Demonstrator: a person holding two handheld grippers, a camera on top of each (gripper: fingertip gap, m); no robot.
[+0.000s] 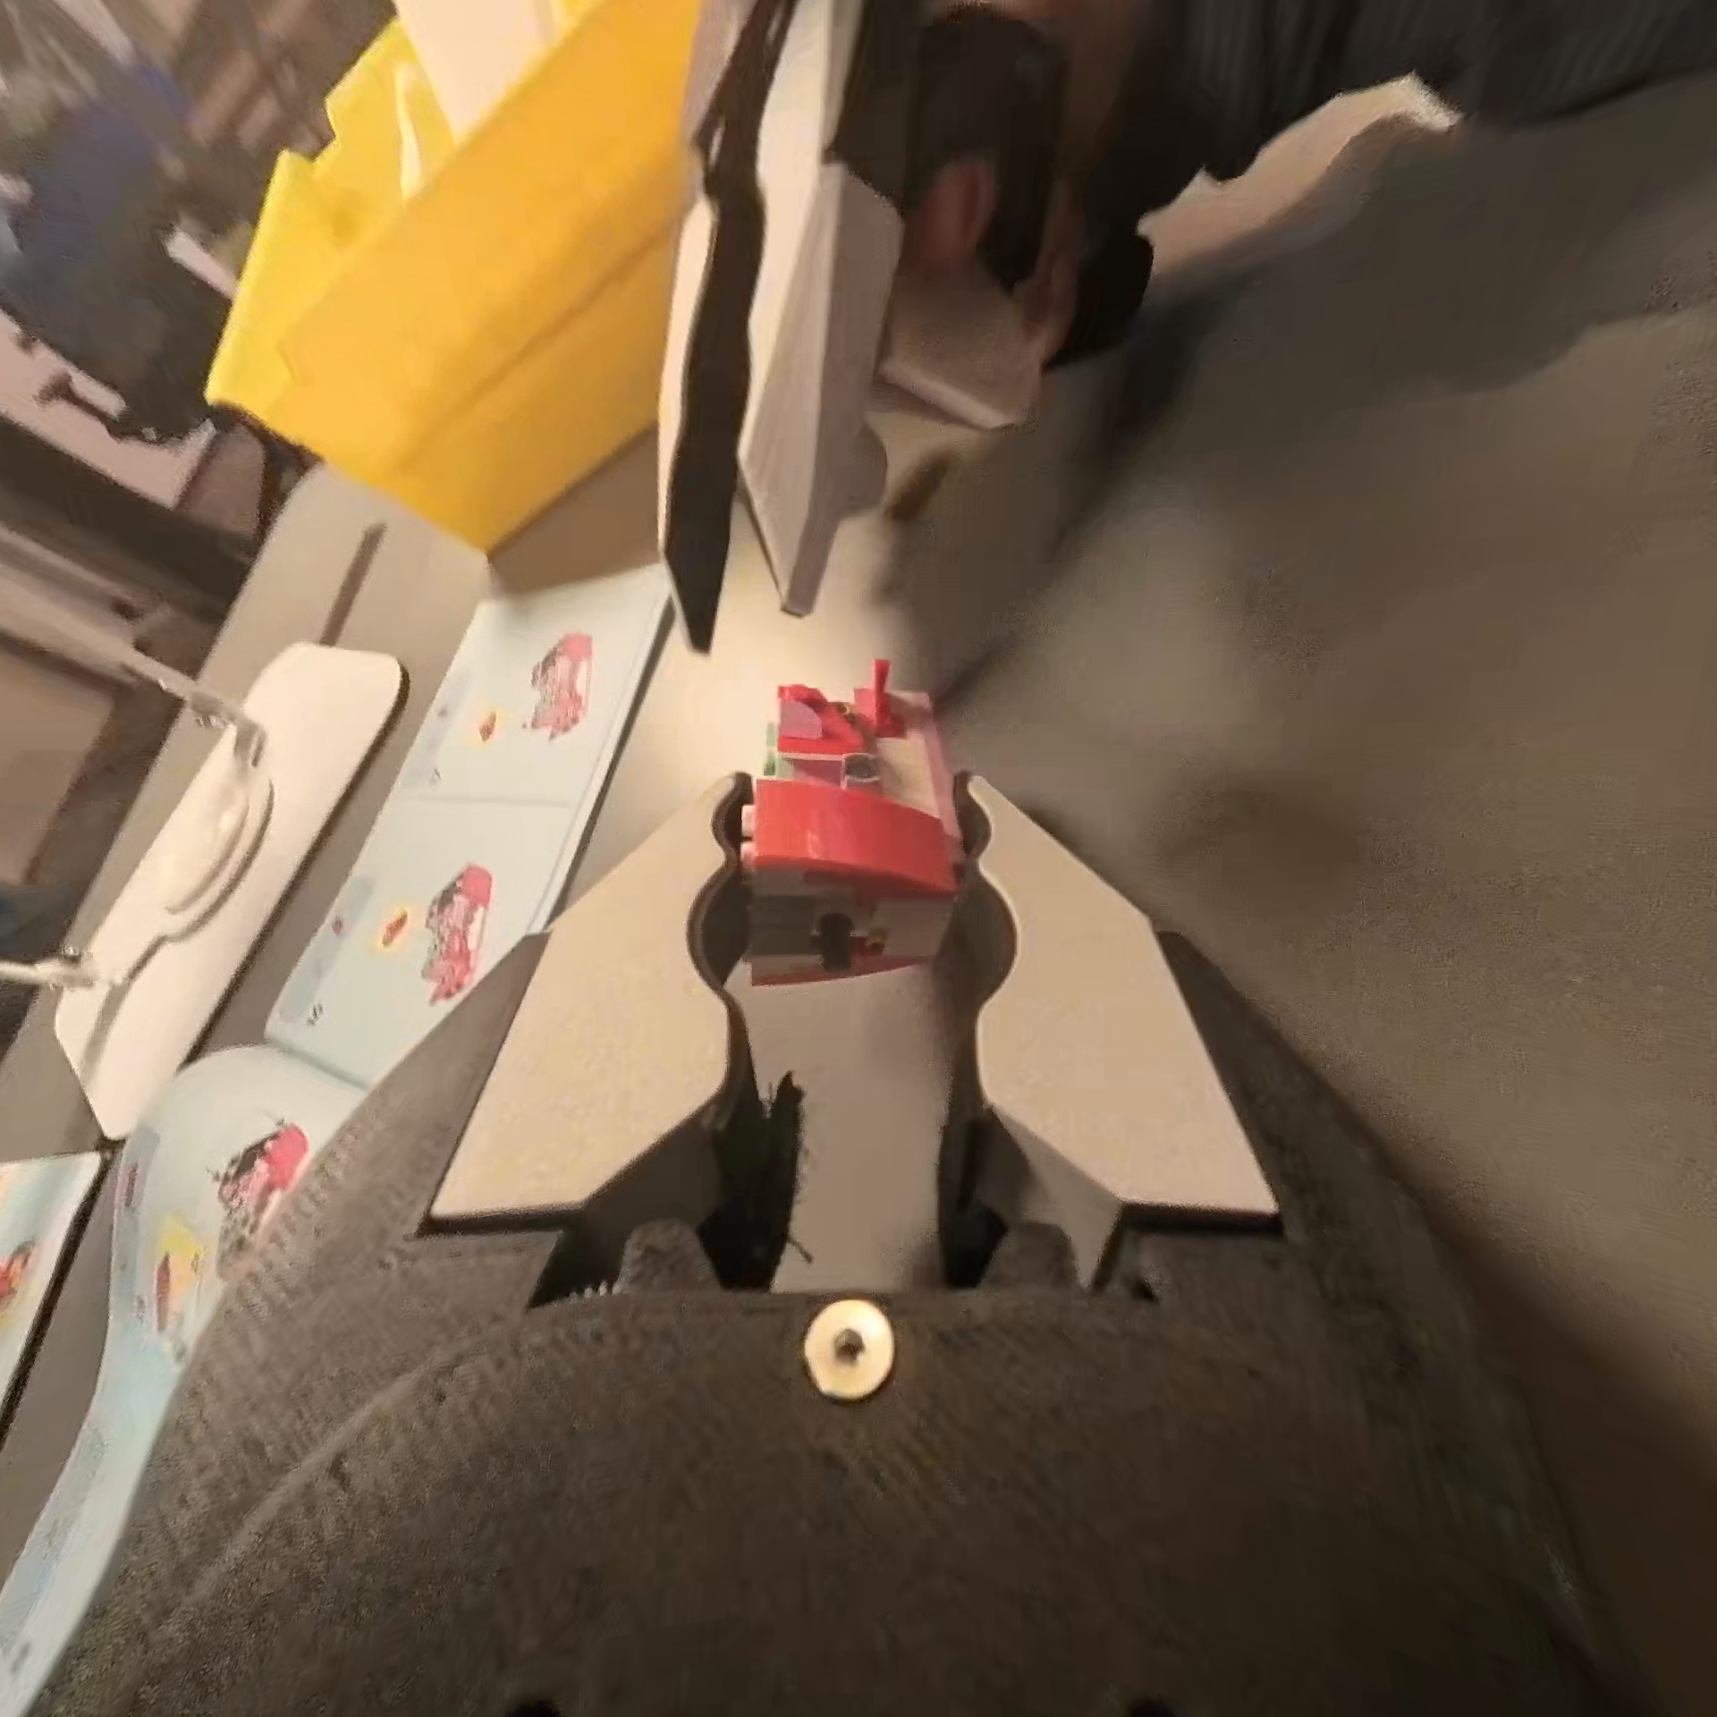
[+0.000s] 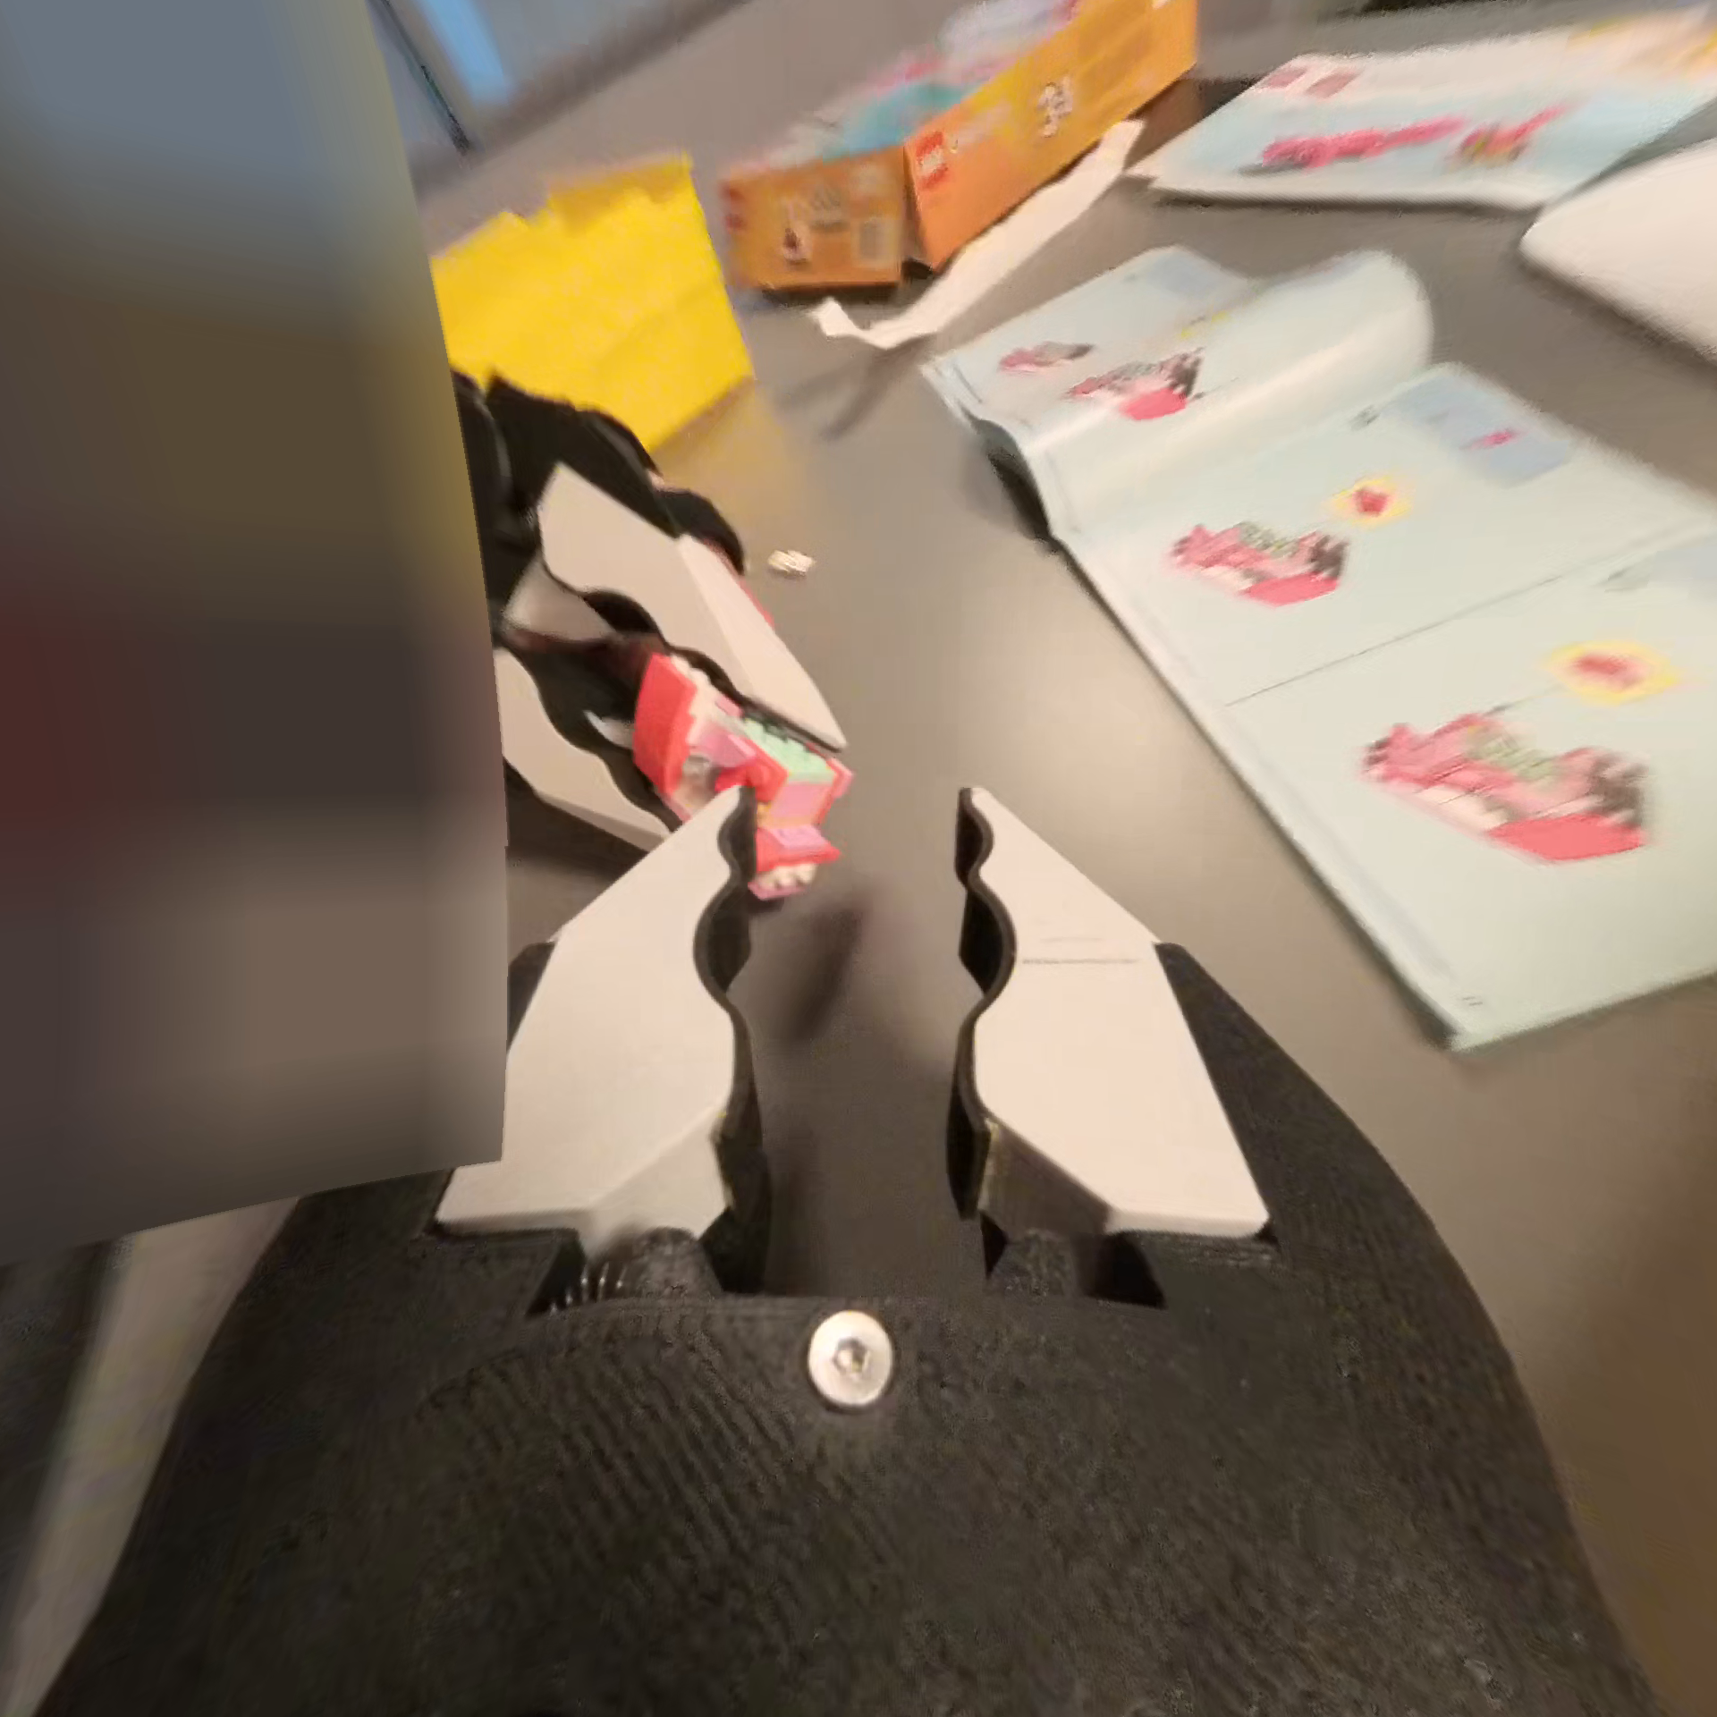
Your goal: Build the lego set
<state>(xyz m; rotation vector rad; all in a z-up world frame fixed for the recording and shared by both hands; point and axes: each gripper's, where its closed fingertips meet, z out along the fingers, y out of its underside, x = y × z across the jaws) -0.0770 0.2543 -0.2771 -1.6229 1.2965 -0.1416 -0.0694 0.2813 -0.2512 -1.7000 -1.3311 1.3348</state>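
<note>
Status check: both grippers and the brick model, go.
Left gripper clamped on red-pink brick model. Right gripper open, empty, beside the model. Instruction booklet, yellow bin nearby.

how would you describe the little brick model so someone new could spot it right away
Start at the grey table, where pale blue instruction booklets lie open beside a yellow bin. Left of the booklets, the left tongs grip a small brick model. It is the only solid red and pink thing there; the booklets only show flat pictures of such models.
</note>
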